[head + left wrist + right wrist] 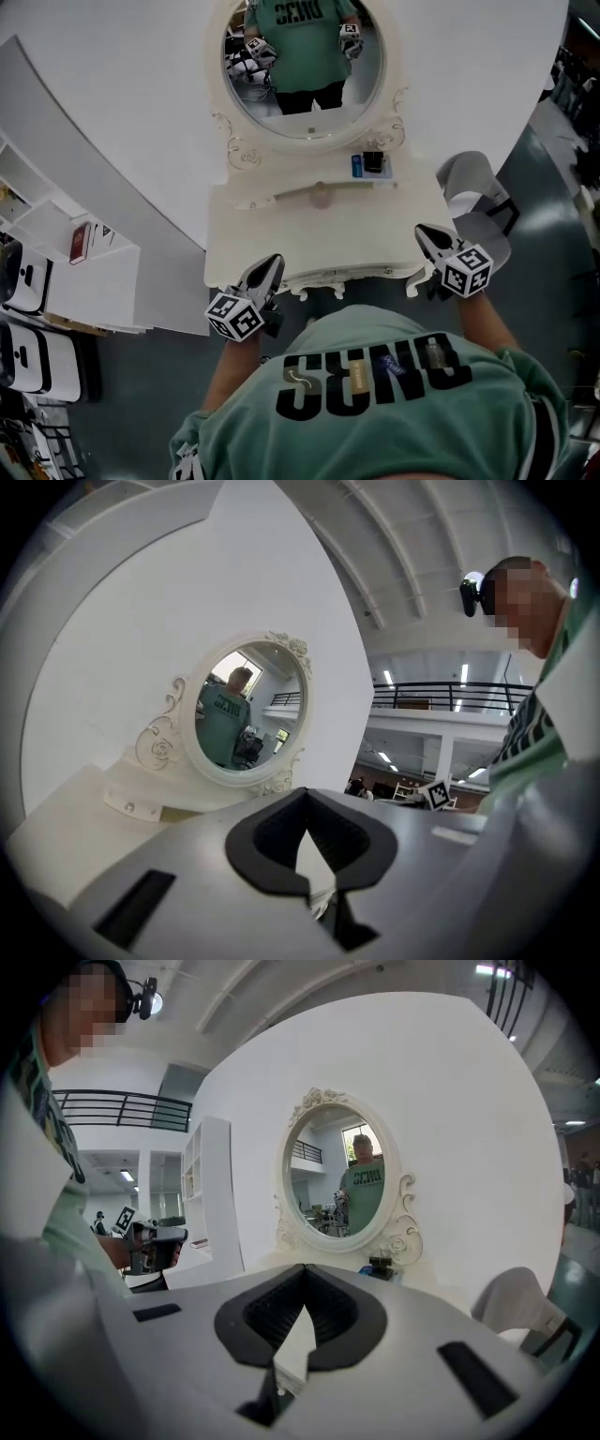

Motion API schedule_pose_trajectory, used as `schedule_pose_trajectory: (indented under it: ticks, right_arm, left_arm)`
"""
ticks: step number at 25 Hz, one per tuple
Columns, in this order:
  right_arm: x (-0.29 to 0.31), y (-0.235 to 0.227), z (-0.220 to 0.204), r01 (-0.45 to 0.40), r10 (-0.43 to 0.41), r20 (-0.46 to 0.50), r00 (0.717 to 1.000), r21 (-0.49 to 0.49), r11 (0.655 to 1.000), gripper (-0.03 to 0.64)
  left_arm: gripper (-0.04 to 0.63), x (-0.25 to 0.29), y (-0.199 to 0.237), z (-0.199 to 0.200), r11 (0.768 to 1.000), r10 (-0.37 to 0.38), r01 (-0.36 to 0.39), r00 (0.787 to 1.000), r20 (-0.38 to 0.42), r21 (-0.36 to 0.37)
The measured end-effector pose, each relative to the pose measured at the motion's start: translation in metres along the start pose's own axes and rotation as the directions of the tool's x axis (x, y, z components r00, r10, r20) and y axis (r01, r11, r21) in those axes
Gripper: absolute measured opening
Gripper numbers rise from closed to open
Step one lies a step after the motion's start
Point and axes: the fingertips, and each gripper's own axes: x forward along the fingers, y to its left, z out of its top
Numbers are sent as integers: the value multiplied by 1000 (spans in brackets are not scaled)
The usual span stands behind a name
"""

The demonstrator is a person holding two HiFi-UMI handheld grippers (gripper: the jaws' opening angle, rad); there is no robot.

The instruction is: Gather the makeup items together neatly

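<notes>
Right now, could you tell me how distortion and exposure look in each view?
Head view: wide-angle bowing, the pale dressing table nearly washed out. Left gripper view: strong fisheye, black corners, mirror sharp. Right gripper view: same fisheye, evenly lit.

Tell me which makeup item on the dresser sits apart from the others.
The pale round one, alone below the mirror; the blue box and black item sit side by side at the back right.
</notes>
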Motion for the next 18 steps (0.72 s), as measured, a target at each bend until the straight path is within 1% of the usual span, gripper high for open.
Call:
schedule_pose_trajectory:
  ticks: [5,8,11,14,18]
  right_arm:
    - [77,1,34,60,-59,13,998,-5,998,-12]
    - [112,-2,42,93,-93,3,996,0,996,-12]
    - [135,-10,42,119,-119,-26,993,-9,993,-12]
    - [151,-24,41,133,-134,-54,990,-23,991,-12]
    - [169,-49,36,114,-118,-94,988,-51,992,-12]
  left_arm:
    - [-2,37,64,40,994,-108,110,991,-75,24]
    - [-2,55,100,53,989,-143,145,984,-103,12]
    - [-2,69,126,59,987,-163,164,980,-117,-7]
    - [-2,82,141,59,985,-173,172,976,-130,-18]
    - [-2,102,155,54,989,-144,140,980,-134,-40]
